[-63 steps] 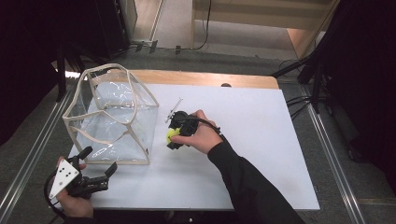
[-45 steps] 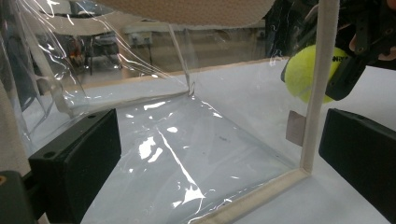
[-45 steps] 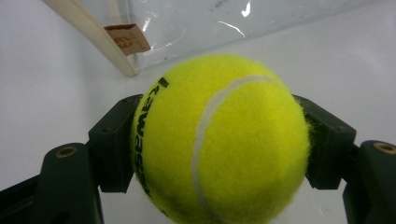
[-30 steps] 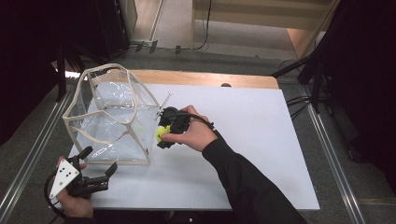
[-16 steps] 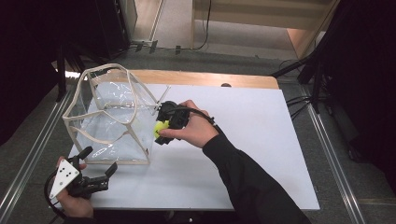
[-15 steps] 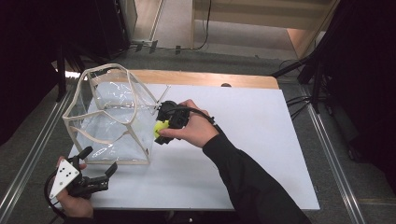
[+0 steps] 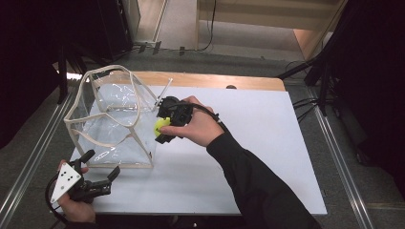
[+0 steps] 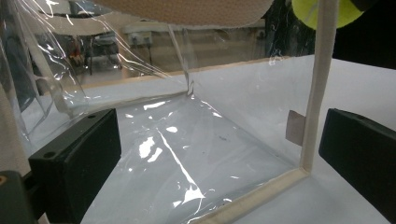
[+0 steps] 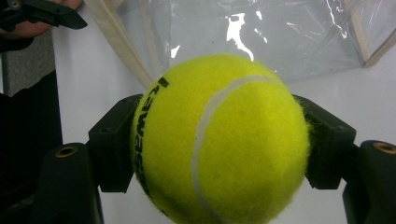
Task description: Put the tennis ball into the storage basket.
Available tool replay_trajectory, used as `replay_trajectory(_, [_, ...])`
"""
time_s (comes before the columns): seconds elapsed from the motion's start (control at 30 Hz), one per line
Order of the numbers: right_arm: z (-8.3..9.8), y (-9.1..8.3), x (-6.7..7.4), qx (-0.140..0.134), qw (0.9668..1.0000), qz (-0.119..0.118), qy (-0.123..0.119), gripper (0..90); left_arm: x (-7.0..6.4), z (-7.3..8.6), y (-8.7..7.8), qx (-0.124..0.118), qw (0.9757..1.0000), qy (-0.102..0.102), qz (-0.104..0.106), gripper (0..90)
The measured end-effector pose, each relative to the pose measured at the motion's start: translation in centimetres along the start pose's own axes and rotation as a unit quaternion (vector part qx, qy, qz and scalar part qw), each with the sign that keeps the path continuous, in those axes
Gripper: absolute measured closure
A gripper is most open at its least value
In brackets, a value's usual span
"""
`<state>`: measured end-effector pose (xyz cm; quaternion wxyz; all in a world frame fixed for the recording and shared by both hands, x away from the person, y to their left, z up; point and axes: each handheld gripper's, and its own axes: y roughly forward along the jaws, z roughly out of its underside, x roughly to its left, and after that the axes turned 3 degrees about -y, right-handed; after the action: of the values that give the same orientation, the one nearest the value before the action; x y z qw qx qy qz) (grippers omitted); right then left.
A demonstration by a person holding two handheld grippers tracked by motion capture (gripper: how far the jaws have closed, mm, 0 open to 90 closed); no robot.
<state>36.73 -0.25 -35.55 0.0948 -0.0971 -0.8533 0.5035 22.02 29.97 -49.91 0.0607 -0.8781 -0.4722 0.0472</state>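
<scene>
The left gripper is resting wide open at the table's near corner, unmoved. Farther off, the right gripper is squeezing the ball, now lifted closer beside the clear bag's rim. The right gripper view is showing black lettering on the ball.

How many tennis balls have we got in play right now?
1. The tennis ball is clamped in the right gripper, beside the clear bag's near corner. None shows inside the bag.

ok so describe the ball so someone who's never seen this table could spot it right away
On the white table stands a clear plastic bag with cream trim. At its right edge the right gripper is shut on the tennis ball, fuzzy yellow-green with a white seam and black lettering, the one bright thing here.
</scene>
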Motion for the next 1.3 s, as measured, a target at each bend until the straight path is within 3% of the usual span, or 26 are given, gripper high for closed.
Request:
replay_trajectory(0.17, [-0.6, -0.8, -0.1, -0.004, 0.9999, -0.016, 0.002, 24.3, 0.0, 0.0, 0.0, 0.0, 1.0, 0.0, 0.0, 0.0])
replay_trajectory(0.77, [-2.8, -3.4, 0.1, -0.003, 0.9996, -0.022, -0.015, 24.3, 0.0, 0.0, 0.0, 0.002, 1.0, 0.001, 0.0, 0.0])
replay_trajectory(1.3, [-4.7, -5.0, 0.6, -0.023, 0.9988, -0.024, -0.036, 24.4, 0.0, 0.0, 0.0, 0.003, 1.0, 0.002, 0.0, 0.0])
